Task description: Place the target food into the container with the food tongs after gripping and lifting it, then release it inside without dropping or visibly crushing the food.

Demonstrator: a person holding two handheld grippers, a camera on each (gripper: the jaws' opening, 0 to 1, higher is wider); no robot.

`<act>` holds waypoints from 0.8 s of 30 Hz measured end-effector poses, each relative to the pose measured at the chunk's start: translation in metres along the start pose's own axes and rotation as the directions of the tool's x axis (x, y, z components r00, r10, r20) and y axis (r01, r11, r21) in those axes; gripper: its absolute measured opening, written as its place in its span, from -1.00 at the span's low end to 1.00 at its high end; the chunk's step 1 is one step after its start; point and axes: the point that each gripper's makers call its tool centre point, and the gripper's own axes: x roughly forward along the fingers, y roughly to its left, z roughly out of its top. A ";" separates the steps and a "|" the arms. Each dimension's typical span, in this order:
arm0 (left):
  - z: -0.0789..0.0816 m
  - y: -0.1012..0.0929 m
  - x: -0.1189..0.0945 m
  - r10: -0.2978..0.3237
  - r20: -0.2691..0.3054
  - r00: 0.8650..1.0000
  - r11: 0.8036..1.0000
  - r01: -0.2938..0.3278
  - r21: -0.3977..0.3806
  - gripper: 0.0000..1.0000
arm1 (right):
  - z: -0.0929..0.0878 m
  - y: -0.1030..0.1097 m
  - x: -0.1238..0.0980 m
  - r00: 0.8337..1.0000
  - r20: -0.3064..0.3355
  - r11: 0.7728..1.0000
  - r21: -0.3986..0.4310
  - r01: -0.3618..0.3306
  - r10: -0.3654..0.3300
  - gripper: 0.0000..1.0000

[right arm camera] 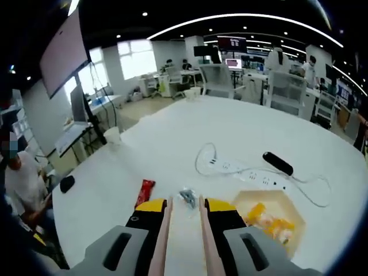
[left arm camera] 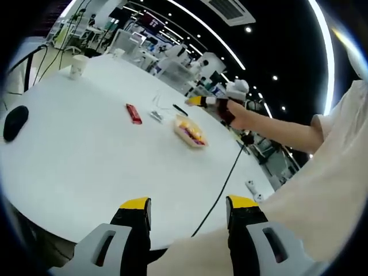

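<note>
Holding tongs in right hand-held gripper, jaws squeezing shut on pink arms. Getting ready to grab food. Food sitting in container on white bench, at 3 o'clock, just beside tong tips. Next: swinging tips over, pinching gently. Left hand-held gripper hanging open, holding nothing, container far off at 12 o'clock.

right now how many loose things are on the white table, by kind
paper cup: 1
black mouse: 1
red packet: 1
food container: 1
power strip: 1
black bar-shaped item: 1
small silvery wrapper: 1
total: 7

The right gripper holds tongs; those are not counted.
</note>
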 end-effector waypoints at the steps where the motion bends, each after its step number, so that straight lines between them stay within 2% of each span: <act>1: 0.000 0.002 -0.001 0.002 0.002 1.000 1.000 -0.002 -0.003 0.04 | 0.000 0.003 0.002 1.000 -0.003 1.000 -0.002 -0.006 0.006 -0.50; 12: 0.001 0.017 -0.010 0.034 0.029 0.999 0.999 -0.032 -0.043 0.04 | 0.001 0.037 0.032 0.997 -0.047 0.997 -0.047 -0.061 0.059 -0.49; 24: 0.004 0.025 -0.014 0.051 0.043 0.998 0.996 -0.048 -0.073 0.04 | -0.002 0.054 0.060 0.992 -0.081 0.992 -0.068 -0.106 0.101 -0.48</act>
